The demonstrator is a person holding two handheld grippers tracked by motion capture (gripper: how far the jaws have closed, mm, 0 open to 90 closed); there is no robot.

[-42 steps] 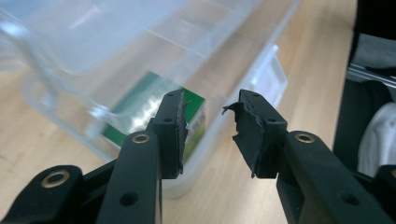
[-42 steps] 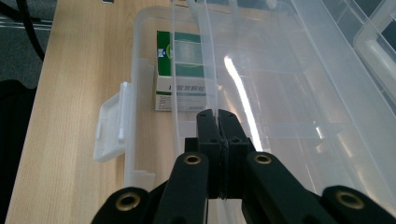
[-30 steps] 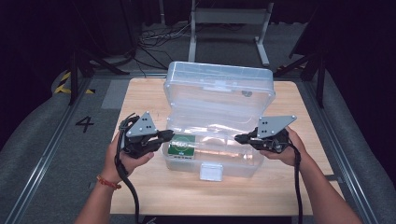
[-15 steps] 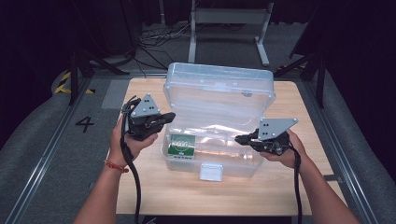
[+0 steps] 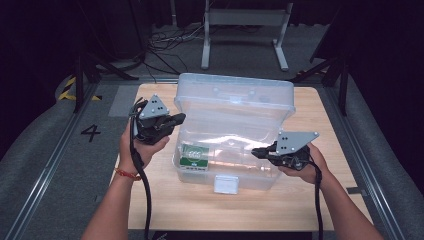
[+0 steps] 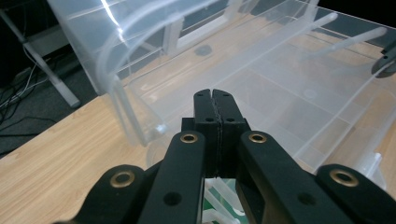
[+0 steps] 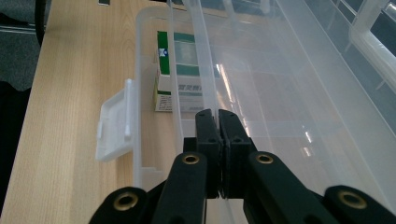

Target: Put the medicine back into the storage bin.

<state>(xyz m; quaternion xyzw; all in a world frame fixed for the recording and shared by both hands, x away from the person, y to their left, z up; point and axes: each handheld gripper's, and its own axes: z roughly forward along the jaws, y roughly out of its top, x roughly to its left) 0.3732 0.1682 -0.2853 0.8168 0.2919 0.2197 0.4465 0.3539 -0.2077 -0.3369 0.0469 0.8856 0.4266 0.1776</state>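
**Open storage box, both grippers at the rims**

Wooden table [image 5: 150, 200] first, bare around the edges. Square in the middle, a clear plastic storage box [image 5: 230, 145], lid [image 5: 235, 97] hinged up at the far side, white latch [image 5: 225, 184] hanging off the near wall. Thin, glossy walls; likely light, a little flexible, slippery under hard jaws. Best hold probably the thickened rim or the latch, not a flat wall.

Left gripper [image 5: 176, 120] raised beside the lid's left end, jaws pressed together with nothing between them. Right gripper [image 5: 257, 151] low at the box's right end, jaws closed over the thin rim wall; appears pinched on it in the right gripper view, though clear plastic makes that hard to confirm.

Smallest: green-and-white carton [image 5: 194, 156] lying inside, left end of the box. Light cardboard, crushable; broad faces the safer grip.
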